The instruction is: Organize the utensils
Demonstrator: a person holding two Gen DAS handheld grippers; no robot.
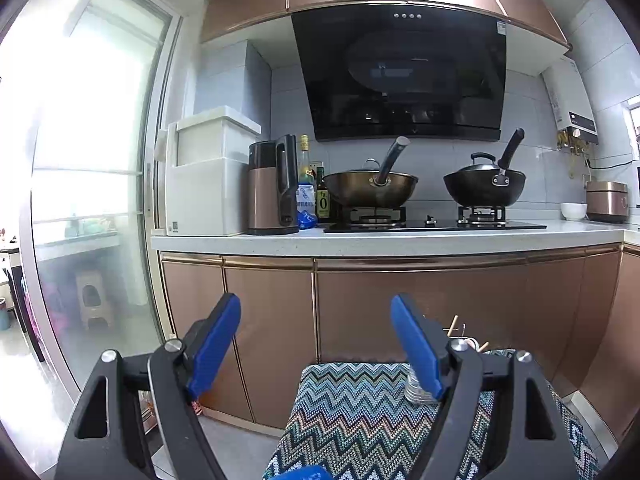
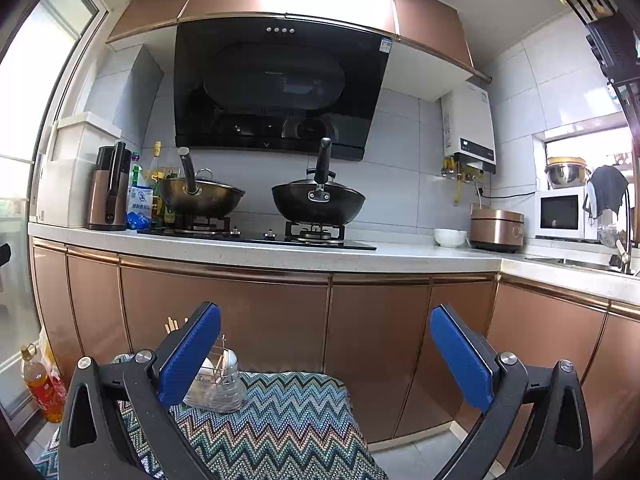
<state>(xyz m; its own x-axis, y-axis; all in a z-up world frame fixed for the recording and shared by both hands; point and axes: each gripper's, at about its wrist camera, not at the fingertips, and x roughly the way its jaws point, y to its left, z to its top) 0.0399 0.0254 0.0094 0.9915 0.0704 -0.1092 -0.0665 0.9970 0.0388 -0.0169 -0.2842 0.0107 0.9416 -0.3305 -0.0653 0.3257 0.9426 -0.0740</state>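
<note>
Both tongs were spread wide and gripped nothing: our left tongs (image 1: 316,344) and our right tongs (image 2: 326,354) hung level above a small table draped in a zigzag cloth (image 2: 288,424), with nothing between the blue pads of either.

On that cloth stood a clear holder (image 2: 216,388), upright, with a white spoon (image 2: 210,364) and thin sticks, which we took for chopsticks (image 2: 173,325), rising from it. So the utensils we could see already sat in the holder, their long axes close to vertical and fanned a little. Whether others lay loose on the cloth we could not tell; the tongs' frames hid much of it.

From the right tongs, the holder lay low and to the left, just beyond the left pad. From the left tongs it lay low and to the right, mostly hidden behind the right pad, with only the stick tips showing. We judged the two hands about equally close, the holder sitting between them, and either would have to dip and turn inward to reach it.

Farther off ran the copper cabinet doors (image 2: 224,320), then the kitchen counter (image 2: 400,256) with two woks (image 2: 318,202) on the hob under a black hood (image 2: 276,88).
</note>
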